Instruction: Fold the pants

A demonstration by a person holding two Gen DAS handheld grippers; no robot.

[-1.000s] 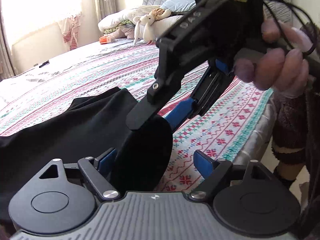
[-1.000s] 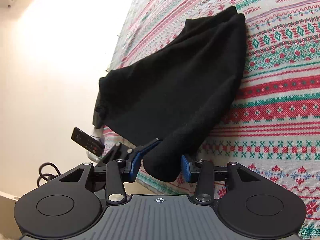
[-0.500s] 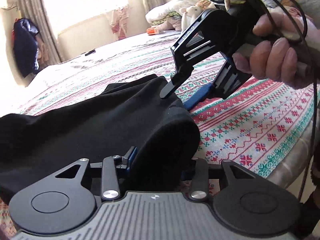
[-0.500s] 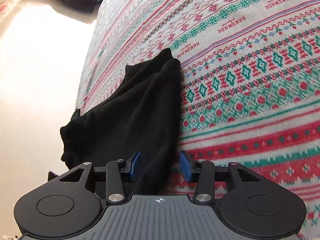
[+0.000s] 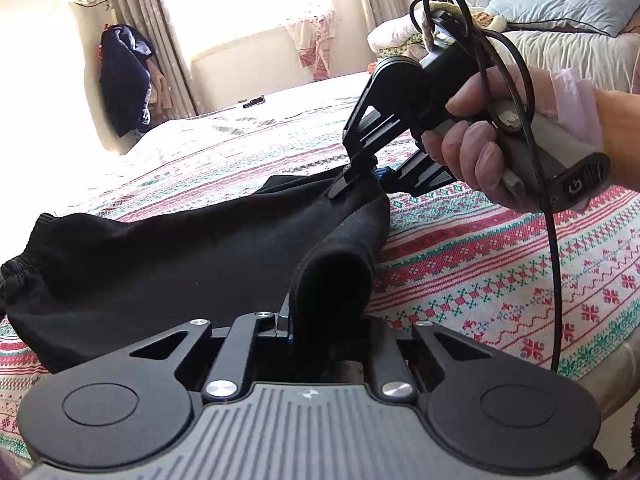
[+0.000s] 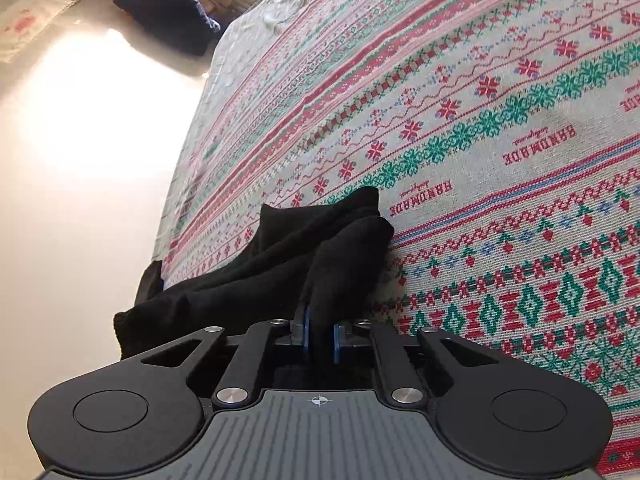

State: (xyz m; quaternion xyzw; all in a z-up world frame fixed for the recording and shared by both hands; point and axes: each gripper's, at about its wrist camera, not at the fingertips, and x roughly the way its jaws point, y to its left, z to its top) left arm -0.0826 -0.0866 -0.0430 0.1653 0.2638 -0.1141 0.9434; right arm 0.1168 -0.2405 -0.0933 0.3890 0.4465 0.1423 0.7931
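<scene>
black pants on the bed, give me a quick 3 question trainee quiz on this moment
1. True or false: the black pants lie on a patterned bedspread.
2. What is pinched in the left hand-held gripper?
A. a pillow
B. a fold of the pants
C. nothing
3. Fill in: the right hand-held gripper has ____ fabric between its blue pads.

Key:
1. True.
2. B; its jaws are closing on the fold.
3. Black; its jaws are closing too, with the pants cloth between them.
</scene>
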